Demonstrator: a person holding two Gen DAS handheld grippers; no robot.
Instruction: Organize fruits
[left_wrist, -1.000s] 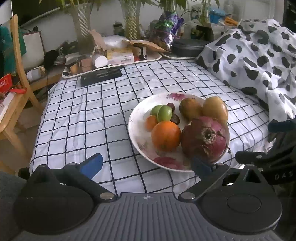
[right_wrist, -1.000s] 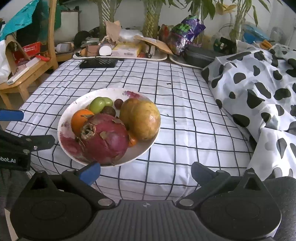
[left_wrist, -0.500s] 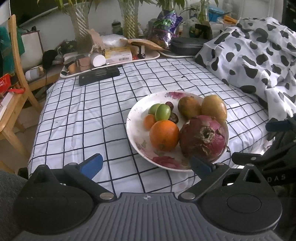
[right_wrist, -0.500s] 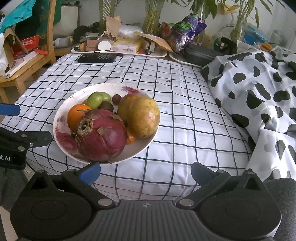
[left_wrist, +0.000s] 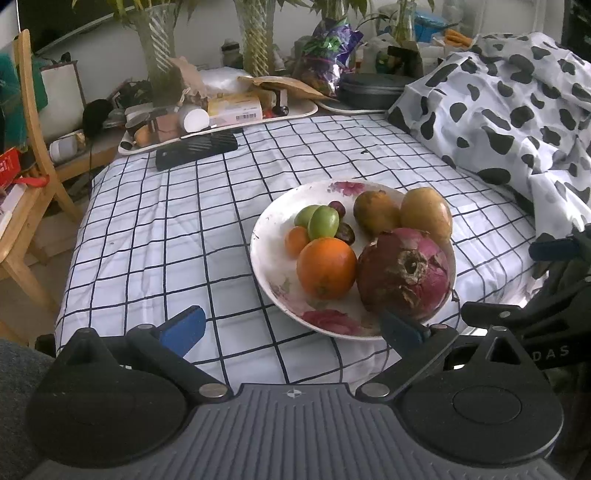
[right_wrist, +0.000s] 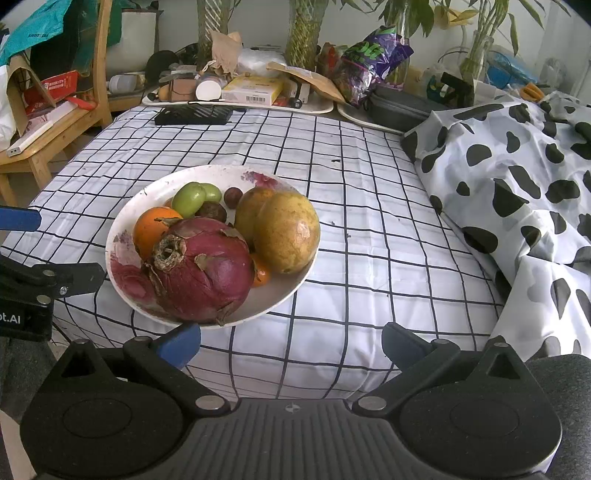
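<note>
On the grid-pattern sheet (left_wrist: 155, 236), mid-surface: floral plate (left_wrist: 269, 266) with all the fruit on it. Cow-print blanket (left_wrist: 517, 122) bunched along the right side, clear of the plate. Cluttered tray (right_wrist: 314, 107) and black flat device (right_wrist: 192, 115) at the far edge, wooden chair (right_wrist: 99, 74) at far left.

Fruit, biggest first:
- dragon fruit (right_wrist: 203, 269), dark red, dried stem end facing the cameras, at the plate's near rim
- two mangoes (right_wrist: 286, 232), side by side, touching, behind the dragon fruit on the right
- orange (left_wrist: 327, 267), touching the dragon fruit on its left
- green plums (left_wrist: 319, 221), two, behind the orange
- small tangerine (left_wrist: 296, 240), left of the plums; another small orange fruit (right_wrist: 260, 273) wedged between dragon fruit and front mango
- two small dark round fruits (left_wrist: 345, 233) mid-plate, type unclear

Left gripper (left_wrist: 291, 326): jaws wide apart, holding nothing, low at the near edge; right finger tip overlaps the plate's near rim in view, contact unclear.

Right gripper (right_wrist: 291, 343): jaws wide apart, empty, to the right of the plate, left finger tip just under the near rim.
</note>
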